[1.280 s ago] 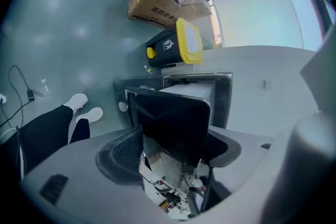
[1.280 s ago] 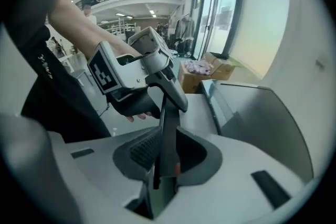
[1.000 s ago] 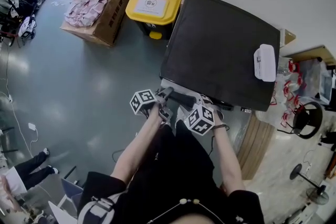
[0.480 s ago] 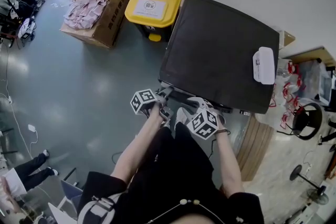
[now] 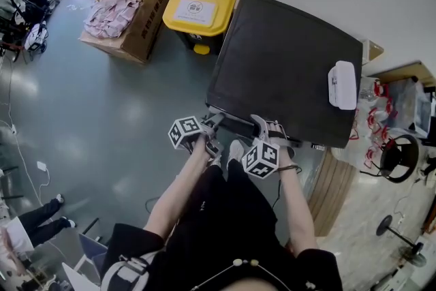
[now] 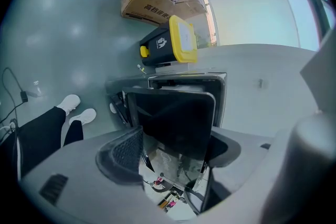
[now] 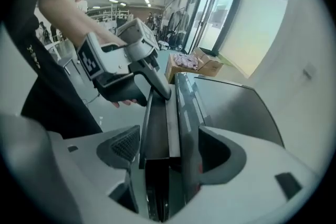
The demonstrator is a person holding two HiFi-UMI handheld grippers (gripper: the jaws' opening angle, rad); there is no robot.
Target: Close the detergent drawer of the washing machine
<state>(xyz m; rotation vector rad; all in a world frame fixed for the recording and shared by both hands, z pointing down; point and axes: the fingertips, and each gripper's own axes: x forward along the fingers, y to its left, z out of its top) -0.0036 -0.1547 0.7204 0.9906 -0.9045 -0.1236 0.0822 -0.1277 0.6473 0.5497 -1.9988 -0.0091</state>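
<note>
**Head view, looking steeply down.** A washing machine (image 5: 286,71) with a dark glossy top fills the centre and right of the frame. The person stands at its front edge, lower centre, with a gripper in each hand. A white oblong object (image 5: 343,83) lies on the top near its right edge. A yellow-lidded bin (image 5: 199,7) stands just beside the machine at upper centre. An open cardboard box (image 5: 133,3) holding pink fabric (image 5: 109,10) sits on the grey floor (image 5: 102,119) at upper left.

**Left gripper view.** The left gripper (image 6: 173,150) is released, its jaws wide apart with nothing pressed between the pads. The machine's dark glossy panel shows beyond the gap, with the bin and box above it. The person's white shoes (image 6: 73,107) are at the left.

**Right gripper view.** The detergent drawer (image 7: 157,128) runs up the middle of the frame as a long dark slab with a grey top strip. It lies along the machine's front and appears to stand slightly proud of it. The right gripper (image 7: 169,149) is released. Its jaws have just been opening and stand wide on either side of the drawer's near end, pads clear of it. At the drawer's far end, upper centre, one jaw tip of the left gripper reaches the top edge; whether it touches cannot be told.
</note>
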